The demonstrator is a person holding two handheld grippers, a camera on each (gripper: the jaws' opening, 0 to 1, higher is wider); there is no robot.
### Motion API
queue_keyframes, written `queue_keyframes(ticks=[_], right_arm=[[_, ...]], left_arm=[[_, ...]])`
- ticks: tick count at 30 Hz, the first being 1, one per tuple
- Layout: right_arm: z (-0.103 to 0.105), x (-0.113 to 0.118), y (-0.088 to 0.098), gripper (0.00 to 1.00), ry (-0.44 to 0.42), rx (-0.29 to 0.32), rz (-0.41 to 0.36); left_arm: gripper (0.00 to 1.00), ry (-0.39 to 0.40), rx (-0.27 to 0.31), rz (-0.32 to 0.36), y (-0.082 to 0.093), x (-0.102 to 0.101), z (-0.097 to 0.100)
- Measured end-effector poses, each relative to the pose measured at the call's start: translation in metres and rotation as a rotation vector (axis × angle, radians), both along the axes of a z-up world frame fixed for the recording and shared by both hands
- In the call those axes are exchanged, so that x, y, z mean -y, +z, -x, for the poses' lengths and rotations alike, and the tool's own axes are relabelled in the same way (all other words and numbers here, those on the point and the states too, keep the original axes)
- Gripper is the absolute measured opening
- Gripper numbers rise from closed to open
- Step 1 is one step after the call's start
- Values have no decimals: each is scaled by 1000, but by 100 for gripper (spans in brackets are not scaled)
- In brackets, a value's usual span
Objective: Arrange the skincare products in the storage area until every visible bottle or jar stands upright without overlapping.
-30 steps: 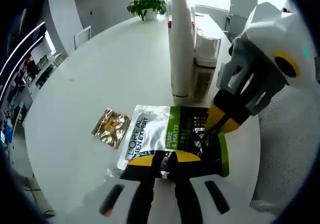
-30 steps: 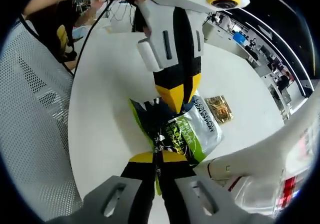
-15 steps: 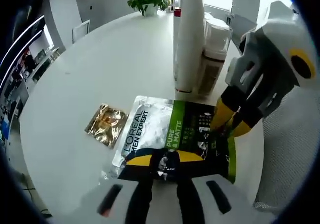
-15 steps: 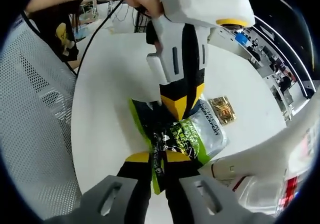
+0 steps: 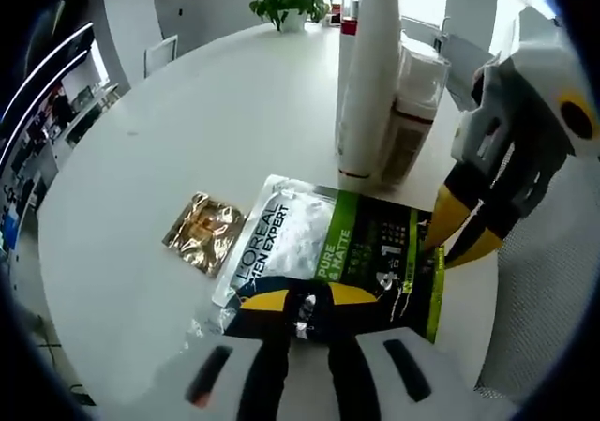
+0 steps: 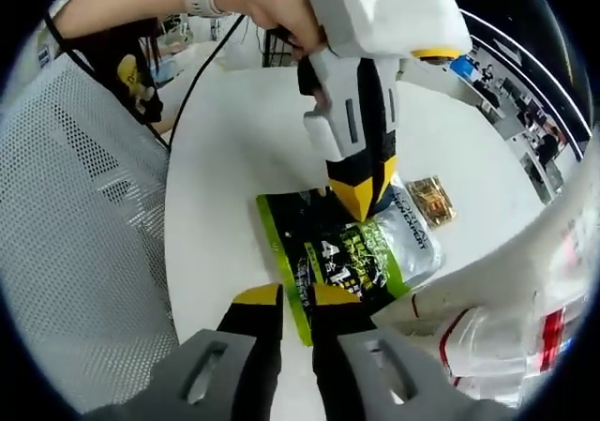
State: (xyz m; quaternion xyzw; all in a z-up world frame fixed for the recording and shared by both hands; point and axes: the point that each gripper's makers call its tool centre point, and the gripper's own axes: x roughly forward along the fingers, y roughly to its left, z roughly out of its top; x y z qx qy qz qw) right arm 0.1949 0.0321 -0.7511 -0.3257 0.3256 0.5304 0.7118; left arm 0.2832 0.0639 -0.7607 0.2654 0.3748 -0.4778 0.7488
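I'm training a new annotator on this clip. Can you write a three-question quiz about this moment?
1. True or false: the green pouch lies flat on the table.
2. What sits beside the pouch's silver end? A) gold sachet B) spoon C) cup
3. Fill in: the left gripper is shut on the pouch's ____ edge.

Key: 1 true. 2 A, the gold sachet. 3 near; the right gripper is at another edge, grip unclear. A tall white bottle stands behind.
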Motion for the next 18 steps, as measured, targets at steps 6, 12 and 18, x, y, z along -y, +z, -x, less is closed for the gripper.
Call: queue_keyframes(ticks=[6, 12, 18], right_arm=[[-23, -7, 19, 6, -52, 110, -94], [-22, -6, -2, 8, -77, 36, -82], [-21, -3, -9, 9, -93, 6, -81]], left_arm=[[13, -8, 10, -6, 0, 0, -1], [13, -4, 8, -3, 0, 0, -2], [12, 4, 8, 6, -1, 0, -3]])
